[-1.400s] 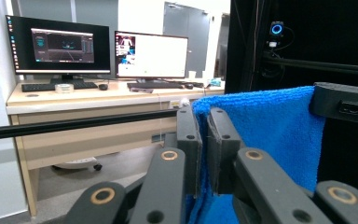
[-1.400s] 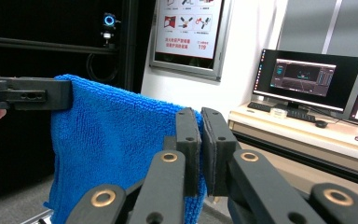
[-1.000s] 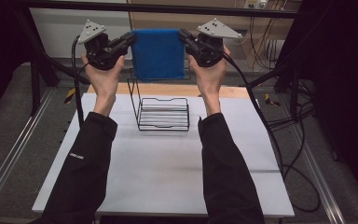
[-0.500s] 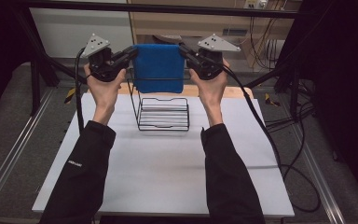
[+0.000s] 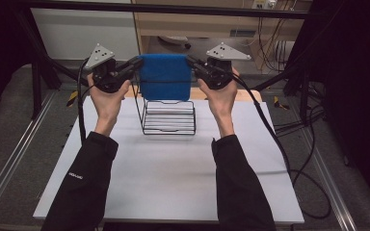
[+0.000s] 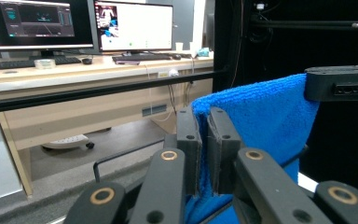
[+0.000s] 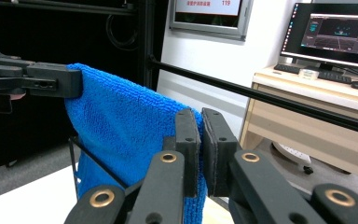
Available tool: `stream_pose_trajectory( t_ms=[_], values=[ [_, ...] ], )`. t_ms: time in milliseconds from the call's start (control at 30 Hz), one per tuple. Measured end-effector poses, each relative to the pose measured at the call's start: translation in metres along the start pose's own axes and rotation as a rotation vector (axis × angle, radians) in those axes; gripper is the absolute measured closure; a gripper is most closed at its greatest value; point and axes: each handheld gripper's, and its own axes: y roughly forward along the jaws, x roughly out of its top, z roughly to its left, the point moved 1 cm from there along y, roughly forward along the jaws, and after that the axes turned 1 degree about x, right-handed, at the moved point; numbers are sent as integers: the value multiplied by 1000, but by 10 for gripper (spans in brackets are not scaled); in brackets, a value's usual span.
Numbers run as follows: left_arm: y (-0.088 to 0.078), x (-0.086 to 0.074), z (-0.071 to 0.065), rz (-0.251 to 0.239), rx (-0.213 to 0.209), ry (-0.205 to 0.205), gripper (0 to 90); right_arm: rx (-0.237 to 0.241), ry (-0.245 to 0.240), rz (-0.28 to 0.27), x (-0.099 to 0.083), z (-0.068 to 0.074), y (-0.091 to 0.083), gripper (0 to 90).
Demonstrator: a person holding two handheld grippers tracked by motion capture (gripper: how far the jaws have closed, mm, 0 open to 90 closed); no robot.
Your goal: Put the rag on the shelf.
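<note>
1. While the blue towel [image 5: 165, 77] hangs stretched between both hands, it sits above the black wire rack [image 5: 168, 117] at the far middle of the bench [image 5: 173, 178], its lower edge overlapping the rack's top wires in the high view.
2. Left hand-held gripper [image 5: 137, 65]: jaws pressed together, pinching the towel's upper left corner; in the left gripper view the cloth [image 6: 256, 116] is nipped between the two black pads.
3. Right hand-held gripper [image 5: 192, 62]: jaws likewise pressed together on the upper right corner, the cloth [image 7: 121, 126] caught between its pads in the right gripper view.
4. Open room: the near half of the white bench is bare apart from the two sleeved forearms; free surface lies to either side of the rack.
5. Edges: a black frame bar [image 5: 173, 9] crosses overhead beyond the towel, and dark uprights stand at the far left and right. Cables [image 5: 270, 134] trail from the right hand-held gripper over the bench's right edge.
6. Towel's look: bright blue, looped terry texture, held taut along the top, hanging roughly flat and square below.
</note>
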Motion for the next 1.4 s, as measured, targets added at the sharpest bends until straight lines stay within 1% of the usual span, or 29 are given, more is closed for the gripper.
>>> stream_pose_trajectory(
  t_ms=[67, 133, 200, 267, 300, 367, 433, 467, 533, 567, 600, 700, 733, 900, 967, 1167, 1267, 1300, 1333, 1400],
  values=[
    [-1, -1, -1, 8, -8, 0, 843, 9, 0, 4, -3, 1, -2, 861],
    [-3, -2, -1, 16, -13, 8, 843, 15, 2, 8, -3, 2, -3, 861],
    [-5, -3, -2, 23, -4, 24, 842, 23, -1, 13, -4, 3, -5, 860],
    [-6, -5, -3, 29, -12, 22, 840, 29, -3, 17, -4, 4, -6, 860],
    [-7, -5, -2, 36, -1, 32, 840, 31, -6, 19, -4, 5, -7, 860],
    [-9, -7, -4, 38, -5, 30, 840, 32, -7, 28, -5, 6, -7, 860],
    [-10, -8, -5, 43, -4, 37, 839, 34, -12, 35, -6, 7, -8, 860],
    [-10, -9, -6, 47, -12, 33, 839, 36, -10, 37, -6, 7, -9, 860],
    [-11, -11, -7, 50, -15, 36, 838, 39, -13, 41, -8, 8, -10, 860],
    [-11, -11, -7, 57, -11, 43, 838, 42, -15, 42, -9, 8, -11, 860],
    [-12, -12, -8, 56, -11, 41, 838, 43, -13, 42, -10, 9, -12, 860],
    [-13, -14, -9, 70, -14, 49, 834, 56, -10, 48, -13, 10, -14, 859],
    [-14, -15, -9, 78, -15, 52, 833, 66, -6, 61, -15, 11, -16, 859],
    [-14, -22, -10, 122, -15, 58, 827, 77, -2, 82, -20, 14, -17, 859],
    [-14, -25, -10, 130, -16, 62, 826, 80, -3, 89, -22, 15, -17, 859],
    [-15, -30, -11, 168, -25, 67, 808, 94, -1, 114, -30, 16, -17, 859],
    [-17, -29, -11, 187, -30, 63, 793, 95, -3, 119, -31, 16, -17, 859],
    [-19, -28, -11, 196, -33, 59, 757, 92, -6, 125, -33, 16, -17, 859],
    [-20, -26, -11, 195, -35, 55, 757, 92, -6, 125, -33, 16, -17, 859],
    [-25, -21, -10, 185, -45, 38, 713, 92, -5, 129, -35, 16, -16, 859]
  ],
)
